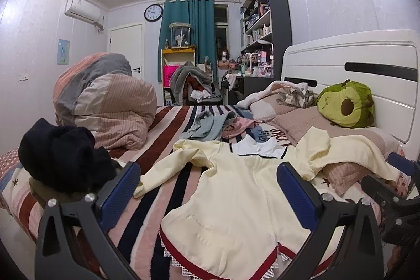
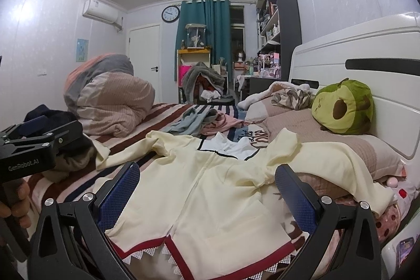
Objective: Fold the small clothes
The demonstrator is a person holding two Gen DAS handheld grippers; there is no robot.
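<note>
At your far left a black garment sits bunched on the striped bed cover, just outside the left jaw of your left gripper. That gripper hovers low over the bed with its jaws spread wide and nothing between the blue pads. The cream jacket lies front-up and spread out on the bed ahead of you; in the left wrist view its body fills the gap between the jaws, with one sleeve trailing left toward the left pad and its red-trimmed hem nearest the camera. A rolled quilt sits behind the black garment, and a small heap of blue and pink clothes lies beyond the jacket's collar. Your right gripper is likewise spread wide and empty, low over the same jacket, whose zip line runs up between the jaws while its right sleeve bunches just beside the right pad and drapes over the pillow. An avocado plush rests against the headboard at far right.
</note>
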